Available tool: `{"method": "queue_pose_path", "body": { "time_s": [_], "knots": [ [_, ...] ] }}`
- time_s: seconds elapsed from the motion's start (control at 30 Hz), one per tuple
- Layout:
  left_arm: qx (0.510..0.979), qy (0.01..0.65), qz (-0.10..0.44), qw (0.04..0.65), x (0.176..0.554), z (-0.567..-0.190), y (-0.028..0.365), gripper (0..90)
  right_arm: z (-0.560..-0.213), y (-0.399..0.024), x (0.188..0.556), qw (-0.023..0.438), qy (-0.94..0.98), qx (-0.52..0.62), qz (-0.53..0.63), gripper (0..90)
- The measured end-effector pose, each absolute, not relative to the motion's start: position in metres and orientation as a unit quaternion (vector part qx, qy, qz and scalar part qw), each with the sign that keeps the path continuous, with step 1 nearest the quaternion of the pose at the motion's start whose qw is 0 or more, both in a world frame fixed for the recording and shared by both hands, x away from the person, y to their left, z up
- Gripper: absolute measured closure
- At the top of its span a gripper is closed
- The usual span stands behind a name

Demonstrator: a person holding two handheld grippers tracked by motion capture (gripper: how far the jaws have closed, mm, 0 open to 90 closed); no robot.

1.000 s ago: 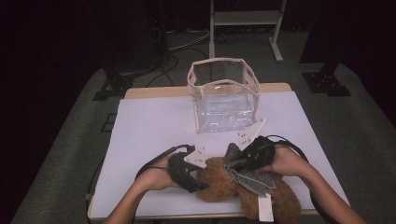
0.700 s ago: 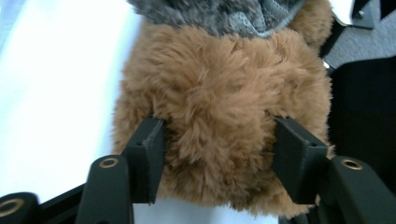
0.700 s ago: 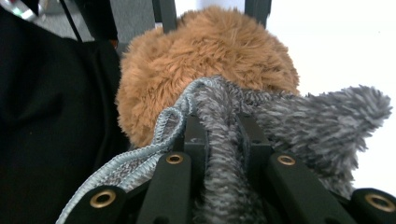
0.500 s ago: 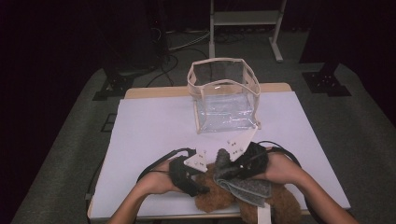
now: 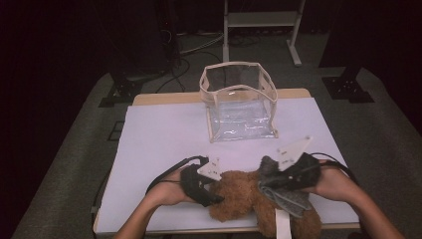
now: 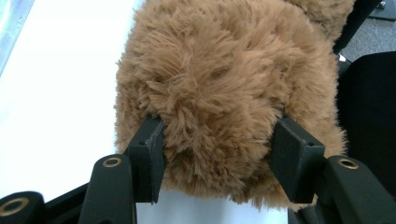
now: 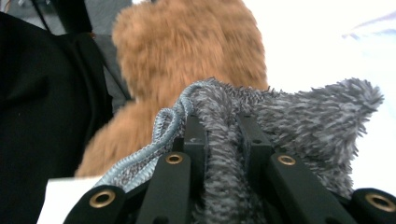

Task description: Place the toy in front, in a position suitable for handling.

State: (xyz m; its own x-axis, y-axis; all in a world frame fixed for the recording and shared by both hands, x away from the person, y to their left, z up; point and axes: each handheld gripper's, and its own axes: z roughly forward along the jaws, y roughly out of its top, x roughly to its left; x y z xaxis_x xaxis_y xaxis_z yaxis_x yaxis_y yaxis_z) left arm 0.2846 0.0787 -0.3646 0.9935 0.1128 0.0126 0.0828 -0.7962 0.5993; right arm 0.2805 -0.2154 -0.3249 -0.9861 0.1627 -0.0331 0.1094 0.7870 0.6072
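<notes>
A brown plush bear (image 5: 239,194) lies at the table's front edge. My left gripper (image 5: 211,191) has just been closing its jaws and is now shut on the bear (image 6: 224,79), whose fur bulges between the two pads (image 6: 150,144). My right gripper (image 5: 272,180) is to the bear's right, shut on a fuzzy grey knitted cloth (image 5: 287,198) that drapes over the bear. In the right gripper view the grey cloth (image 7: 317,126) is pinched between the narrow jaws of the right gripper (image 7: 222,126), with the bear (image 7: 187,51) behind it.
A clear plastic bag with a beige rim (image 5: 239,102) stands open at the far middle of the white table (image 5: 164,134). A white tag (image 5: 282,226) hangs from the bear over the front edge. Dark floor and stands surround the table.
My right gripper has moved to the right with the grey cloth in it. The left gripper's jaws have closed on the bear, and that hand has stayed in place.
</notes>
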Motion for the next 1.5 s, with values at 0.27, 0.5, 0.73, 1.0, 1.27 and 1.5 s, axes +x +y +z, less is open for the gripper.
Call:
{"method": "queue_pose_path", "body": {
  "time_s": [0.27, 0.5, 0.73, 1.0, 1.27, 1.5],
  "knots": [
    [0.952, 0.043, 0.026, 0.302, 0.287, -0.360, 0.072, 41.2, -0.343, -0.246, 0.276, 0.042, 0.926, 0.107, 0.360, 76.2],
    [0.946, 0.031, 0.026, 0.322, 0.290, -0.341, 0.064, 38.6, -0.352, -0.243, 0.276, 0.034, 0.924, 0.112, 0.365, 76.7],
    [0.950, 0.029, 0.004, 0.311, 0.298, -0.341, 0.045, 34.3, -0.354, -0.236, 0.272, 0.032, 0.928, 0.102, 0.356, 76.8],
    [0.957, 0.026, -0.011, 0.290, 0.309, -0.352, 0.028, 27.7, -0.358, -0.234, 0.271, 0.026, 0.926, 0.103, 0.363, 76.9],
    [0.965, 0.018, -0.032, 0.258, 0.315, -0.363, 0.013, 26.4, -0.359, -0.233, 0.270, 0.026, 0.926, 0.099, 0.363, 76.9],
    [0.965, 0.008, -0.029, 0.262, 0.314, -0.370, 0.006, 35.5, -0.360, -0.231, 0.271, 0.023, 0.928, 0.097, 0.359, 76.9]
  ]
}}
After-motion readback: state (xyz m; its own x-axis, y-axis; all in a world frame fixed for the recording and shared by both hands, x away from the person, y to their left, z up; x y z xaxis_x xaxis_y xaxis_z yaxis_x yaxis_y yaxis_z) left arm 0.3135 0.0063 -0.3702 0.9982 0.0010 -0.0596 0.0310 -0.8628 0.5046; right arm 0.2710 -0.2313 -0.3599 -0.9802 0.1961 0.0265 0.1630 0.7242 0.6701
